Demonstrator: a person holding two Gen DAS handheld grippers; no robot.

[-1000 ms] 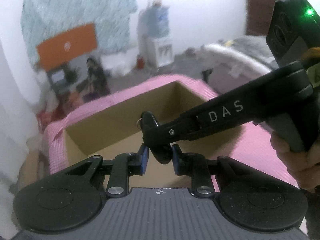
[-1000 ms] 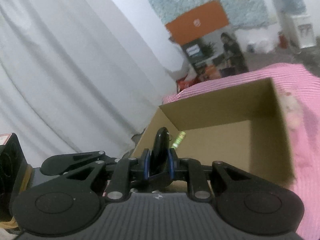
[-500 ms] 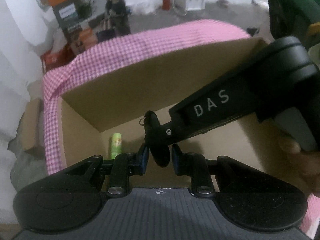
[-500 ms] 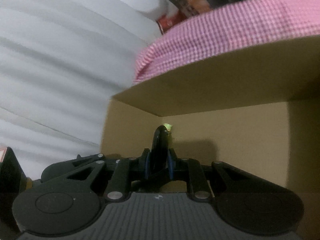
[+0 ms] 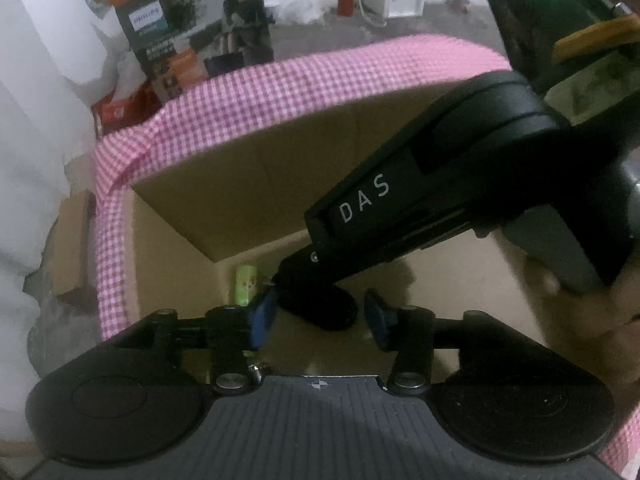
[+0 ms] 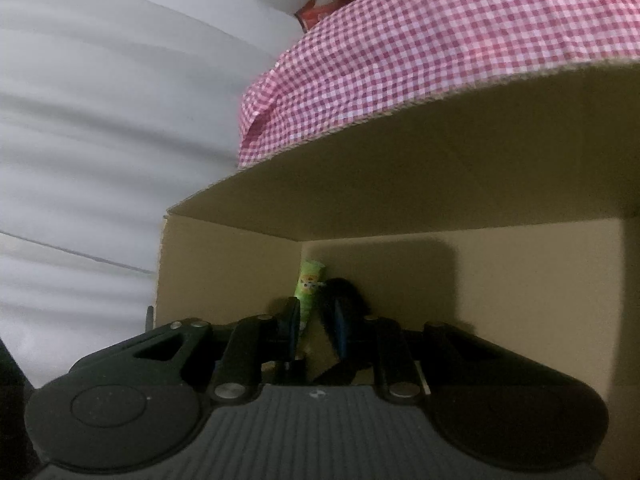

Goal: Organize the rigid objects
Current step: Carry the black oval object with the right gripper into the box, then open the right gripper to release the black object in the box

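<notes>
Two things show inside the cardboard box (image 5: 240,184), which stands open at the top with a pink checked cloth (image 5: 320,76) bunched around its outside. One is a small green tube (image 5: 245,284) with a printed label, standing against the box's far left inner corner. The other is a black object (image 5: 328,312), low in the box near its floor and just beside that tube; what it is cannot be made out in the dim light.

Both tongs reach down into the box. The left gripper (image 5: 318,318) has just been spreading its jaws: the black object sits between the blue pads (image 5: 262,316), with a clear gap on one side, so they do not press on it. The right gripper (image 6: 316,320) comes in from the box's right side, borne by a hand (image 5: 592,320), its fingers drawn close together on the upper part of the black object, though the contact itself is shadowed.

Beyond the box's far wall stands a printed carton (image 5: 160,40) on the floor; to the box's left hangs a white curtain (image 6: 100,100).
</notes>
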